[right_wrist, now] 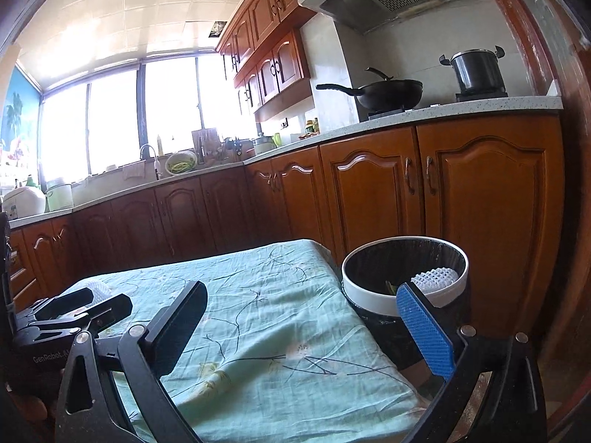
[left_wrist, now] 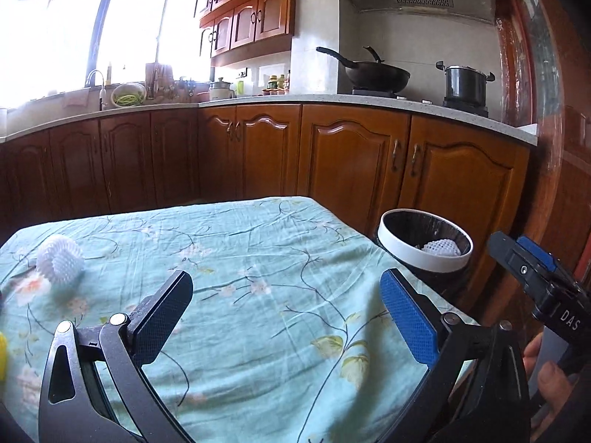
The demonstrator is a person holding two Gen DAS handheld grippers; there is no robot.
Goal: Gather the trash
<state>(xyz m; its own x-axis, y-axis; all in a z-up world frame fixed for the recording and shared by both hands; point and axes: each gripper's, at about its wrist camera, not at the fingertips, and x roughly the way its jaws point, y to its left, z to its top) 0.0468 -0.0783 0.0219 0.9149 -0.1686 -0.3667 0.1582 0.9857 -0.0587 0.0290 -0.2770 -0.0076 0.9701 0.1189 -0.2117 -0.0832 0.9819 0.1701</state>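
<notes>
The left gripper [left_wrist: 286, 317] and the right gripper [right_wrist: 308, 326] both stand spread wide, holding nothing, above the pale green floral tablecloth [left_wrist: 236, 254]. A white, spiky foam-mesh sleeve [left_wrist: 61, 263] lies far left on the cloth. Another white mesh piece [right_wrist: 437, 277] sits inside the round white-rimmed black-lined trash bin [right_wrist: 369, 297] beside the table.

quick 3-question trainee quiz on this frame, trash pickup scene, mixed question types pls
1. True or false: the left tool grips the white foam net on the tablecloth.
2. The trash bin already holds: A) nothing B) a white foam net C) a pot.
3. Fill in: the right tool is ___, open or shut.

Key: 1 false; 2 B; 3 open.
</notes>
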